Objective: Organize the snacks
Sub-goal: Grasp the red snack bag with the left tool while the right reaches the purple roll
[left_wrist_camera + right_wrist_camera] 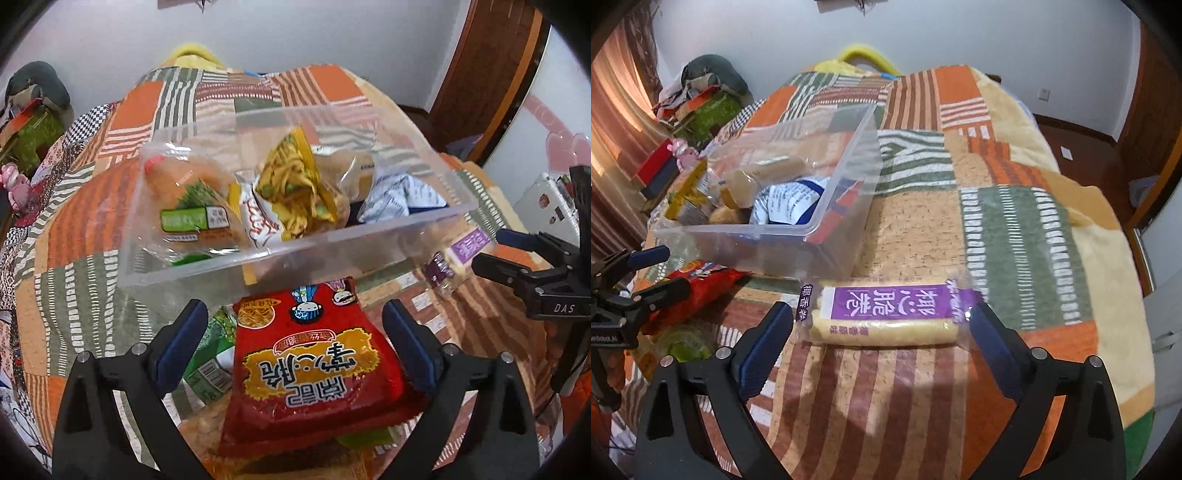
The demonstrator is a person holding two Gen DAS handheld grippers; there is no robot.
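**Two snack packets framed by spread grippers beside the clear bin**

The red noodle packet (314,369) lies on the patchwork blanket (88,280), near side of the clear plastic bin (236,264), between the released fingers of the left gripper (295,328), overlapping a green packet (210,354) at its left. To the right, the purple-labelled coconut roll pack (886,317) lies crosswise between the spread fingers of the right gripper (882,328), just near the bin (846,192). The bin already holds a yellow noodle bag (295,184), a bread pack (184,206) and a blue-white packet (790,203)
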